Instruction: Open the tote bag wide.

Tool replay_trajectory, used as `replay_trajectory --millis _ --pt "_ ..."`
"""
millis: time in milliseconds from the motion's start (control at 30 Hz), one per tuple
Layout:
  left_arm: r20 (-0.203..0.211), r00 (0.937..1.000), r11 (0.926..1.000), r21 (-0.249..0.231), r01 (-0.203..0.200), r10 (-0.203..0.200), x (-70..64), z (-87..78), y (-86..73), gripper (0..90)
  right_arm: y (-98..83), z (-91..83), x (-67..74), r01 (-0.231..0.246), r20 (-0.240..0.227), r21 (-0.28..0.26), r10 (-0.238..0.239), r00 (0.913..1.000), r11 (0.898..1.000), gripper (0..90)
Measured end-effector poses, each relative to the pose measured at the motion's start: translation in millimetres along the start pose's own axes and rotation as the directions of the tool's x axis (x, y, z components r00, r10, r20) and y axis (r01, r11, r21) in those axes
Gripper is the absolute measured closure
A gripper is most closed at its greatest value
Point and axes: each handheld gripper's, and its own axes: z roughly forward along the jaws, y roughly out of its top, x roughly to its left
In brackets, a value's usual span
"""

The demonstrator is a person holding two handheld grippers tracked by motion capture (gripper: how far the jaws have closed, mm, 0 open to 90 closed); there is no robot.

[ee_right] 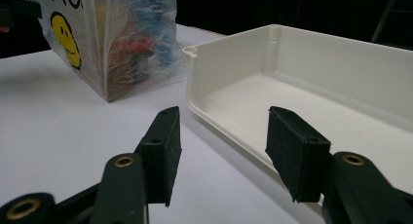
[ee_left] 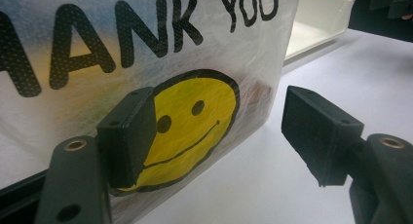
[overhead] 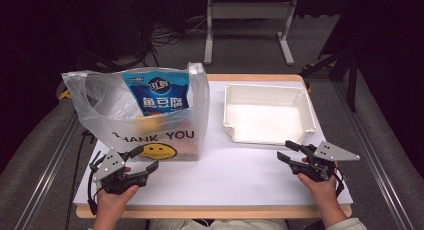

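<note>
White tabletop, dark room behind. Your left gripper sits jaws spread, empty, just beside the plastic bag front. Right gripper likewise spread, empty, near the white tray. Looks like pre-grasp: next, reach for the snack pack sticking out the top.

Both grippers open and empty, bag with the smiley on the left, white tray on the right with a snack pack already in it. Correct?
Not quite: the white tray is empty, as the high view shows. The blue snack pack still sits in the bag. Rest stands: left gripper and right gripper both open, holding nothing.
</note>
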Motion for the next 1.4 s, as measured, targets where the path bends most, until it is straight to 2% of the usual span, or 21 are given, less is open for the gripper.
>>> replay_trajectory --millis 167,300,533,633,767,933,1000,1067,1100,1233,1400 --pt "-0.034 0.9993 0.9998 -0.011 -0.014 0.013 0.1 -5.0 3.5 28.6 -0.2 0.5 0.1 -0.006 -0.003 0.003 0.006 1.0000 1.000 45.9" --pt "-0.071 0.9974 0.9994 -0.036 -0.001 -0.002 7.0 -14.9 6.5 27.7 -0.6 1.7 -0.3 -0.011 -0.006 0.008 0.011 0.9999 1.000 44.9" --pt "-0.132 0.9909 0.9969 -0.077 0.016 -0.026 19.5 -37.3 12.0 23.9 -2.3 5.7 1.2 -0.011 -0.012 0.018 0.012 0.9999 1.000 43.9" --pt "-0.144 0.9892 0.9972 -0.073 0.016 -0.026 22.3 -41.4 13.1 21.1 -3.3 8.2 2.0 -0.014 -0.018 0.026 0.014 0.9997 1.000 43.4" --pt "-0.184 0.9822 0.9969 -0.074 0.026 -0.039 29.5 -50.7 12.7 19.5 -3.9 10.2 3.0 -0.009 -0.022 0.033 0.010 0.9997 0.999 43.0" --pt "-0.203 0.9733 0.9903 -0.109 0.086 -0.107 43.2 -60.4 11.5 15.7 -4.7 11.2 4.0 -0.003 -0.025 0.039 0.004 0.9997 0.999 42.4" --pt "-0.209 0.9703 0.9889 -0.109 0.101 -0.122 48.9 -61.7 10.9 13.4 -4.9 11.5 4.3 0.000 -0.025 0.043 0.001 0.9997 0.999 42.3" --pt "-0.225 0.9648 0.9873 -0.111 0.114 -0.136 55.9 -63.6 9.7 11.4 -4.9 12.4 5.0 0.002 -0.028 0.044 0.000 0.9996 0.999 42.0" --pt "-0.225 0.9648 0.9873 -0.111 0.114 -0.136 55.9 -63.6 9.7 11.3 -4.9 13.1 5.6 0.005 -0.029 0.049 -0.004 0.9996 0.999 41.8" --pt "-0.204 0.9575 0.9732 -0.148 0.176 -0.204 70.5 -64.9 8.4 10.0 -5.2 16.0 7.4 0.019 -0.038 0.061 -0.017 0.9991 0.998 41.4" --pt "-0.201 0.9608 0.9765 -0.138 0.165 -0.191 82.6 -57.9 11.5 7.1 -5.8 18.4 8.6 0.028 -0.042 0.070 -0.025 0.9988 0.997 40.5"
